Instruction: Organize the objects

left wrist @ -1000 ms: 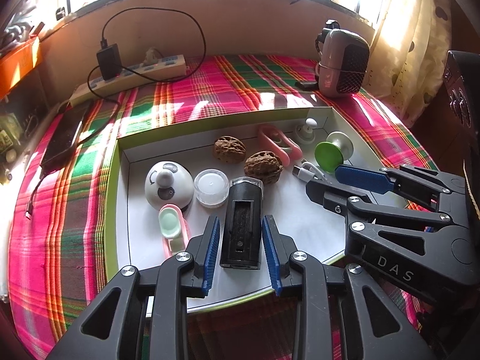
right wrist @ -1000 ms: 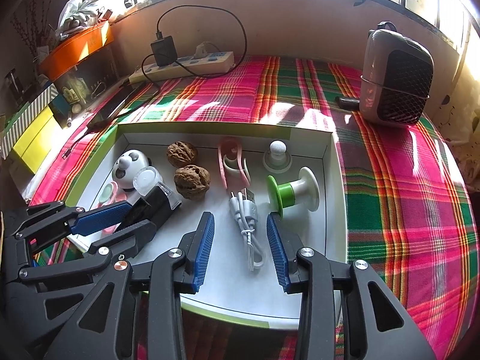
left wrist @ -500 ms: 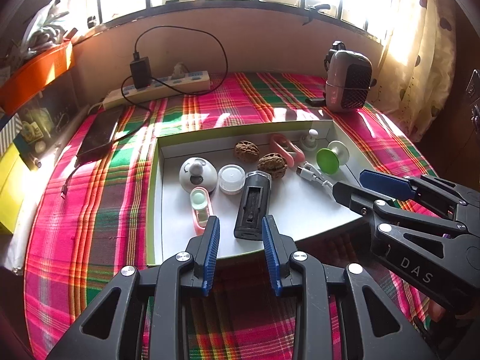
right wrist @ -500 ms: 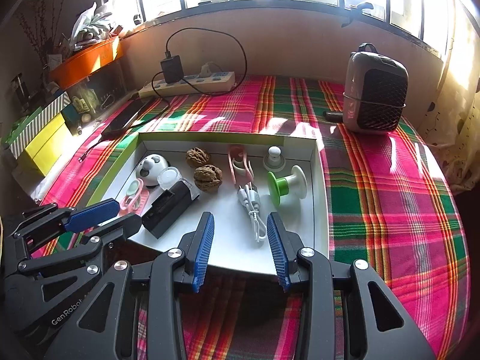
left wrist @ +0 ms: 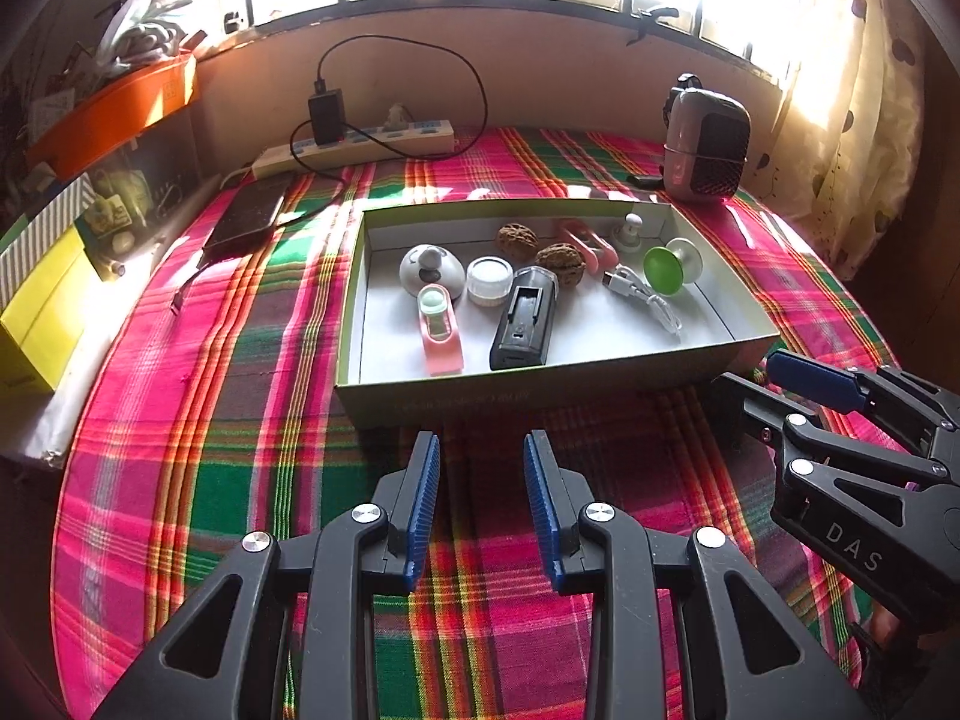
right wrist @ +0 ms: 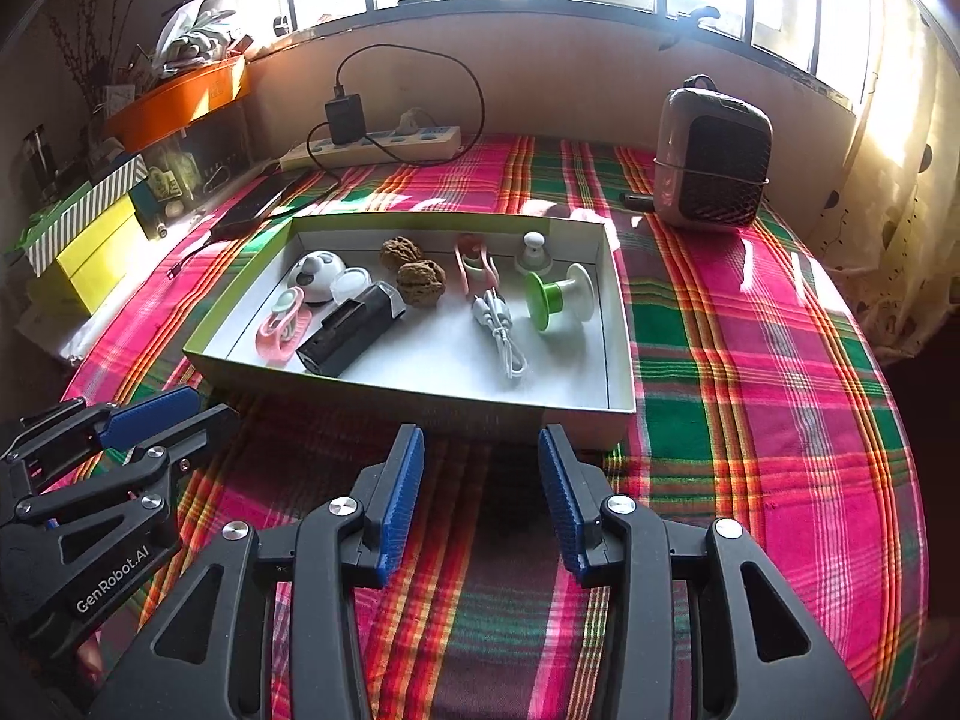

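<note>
A shallow white box with green rim lies on the plaid cloth. In it lie a black rectangular device, two walnuts, a white round panda-like gadget, a white cap, pink clips, a white cable and a green-and-white spool. My left gripper and right gripper are open and empty, both in front of the box above the cloth. The right gripper also shows in the left wrist view.
A small heater stands at the back right. A power strip with charger and a phone lie at the back left. Yellow and striped boxes and an orange tray line the left side.
Both grippers have pulled back out of the box toward the near edge. The black device, earlier between my left fingers, now lies free in the box.
</note>
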Demonstrator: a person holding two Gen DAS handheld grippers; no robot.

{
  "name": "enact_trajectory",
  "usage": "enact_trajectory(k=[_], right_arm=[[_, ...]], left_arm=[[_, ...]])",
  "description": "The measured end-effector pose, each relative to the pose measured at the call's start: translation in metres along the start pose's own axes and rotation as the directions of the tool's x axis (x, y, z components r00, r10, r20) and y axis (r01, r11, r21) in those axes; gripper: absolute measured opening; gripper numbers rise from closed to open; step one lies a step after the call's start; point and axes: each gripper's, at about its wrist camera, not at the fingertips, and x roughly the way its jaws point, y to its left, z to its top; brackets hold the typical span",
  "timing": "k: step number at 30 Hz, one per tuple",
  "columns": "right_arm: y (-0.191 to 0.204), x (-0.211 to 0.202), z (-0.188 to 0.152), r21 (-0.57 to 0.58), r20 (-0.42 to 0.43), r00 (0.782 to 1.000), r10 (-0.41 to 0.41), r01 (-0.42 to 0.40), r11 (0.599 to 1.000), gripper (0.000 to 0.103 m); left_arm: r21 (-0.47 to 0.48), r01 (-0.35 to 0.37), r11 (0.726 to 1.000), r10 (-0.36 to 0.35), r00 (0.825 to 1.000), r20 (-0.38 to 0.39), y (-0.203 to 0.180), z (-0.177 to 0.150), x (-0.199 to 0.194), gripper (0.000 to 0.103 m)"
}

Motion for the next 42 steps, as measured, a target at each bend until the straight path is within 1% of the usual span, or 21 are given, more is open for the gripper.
enact_trajectory(k=[5,11,16,19,22,23,24,26,42], right_arm=[[0.002,0.003,-0.012,0.002,-0.025,1.000,-0.005,0.005,1.000,0.048],[-0.001,0.009,-0.025,0.009,-0.062,0.997,-0.038,0.038,0.999,0.049],[-0.004,0.012,-0.034,0.022,-0.078,0.996,-0.037,0.039,0.999,0.049],[-0.003,0.009,-0.038,0.010,-0.065,0.997,-0.052,0.053,0.999,0.049],[-0.006,0.009,-0.038,0.023,-0.060,0.996,-0.061,0.063,0.998,0.049],[-0.007,0.009,-0.038,0.026,-0.059,0.996,-0.064,0.066,0.997,0.051],[-0.008,0.009,-0.037,0.028,-0.060,0.996,-0.073,0.075,0.997,0.056],[-0.011,0.010,-0.037,0.042,-0.064,0.995,-0.080,0.083,0.996,0.061],[-0.010,0.010,-0.036,0.045,-0.066,0.994,-0.084,0.087,0.995,0.063]], left_arm=[[0.005,-0.011,1.000,0.011,1.000,-0.023,-0.003,-0.015,0.002,0.027],[-0.010,-0.036,0.999,0.035,0.997,-0.067,-0.001,-0.028,0.010,0.027],[-0.022,-0.041,0.999,0.040,0.998,-0.055,-0.002,-0.029,0.010,0.027],[-0.018,-0.054,0.998,0.053,0.997,-0.048,-0.004,-0.029,0.011,0.027],[-0.028,-0.060,0.998,0.059,0.998,-0.038,-0.005,-0.028,0.012,0.028],[-0.028,-0.063,0.998,0.062,0.998,-0.033,-0.005,-0.028,0.012,0.028],[-0.025,-0.067,0.997,0.066,0.997,-0.028,-0.006,-0.028,0.012,0.028],[-0.019,-0.072,0.997,0.071,0.997,-0.020,-0.007,-0.028,0.013,0.028],[-0.026,-0.064,0.998,0.063,0.998,-0.019,-0.006,-0.028,0.012,0.028]])
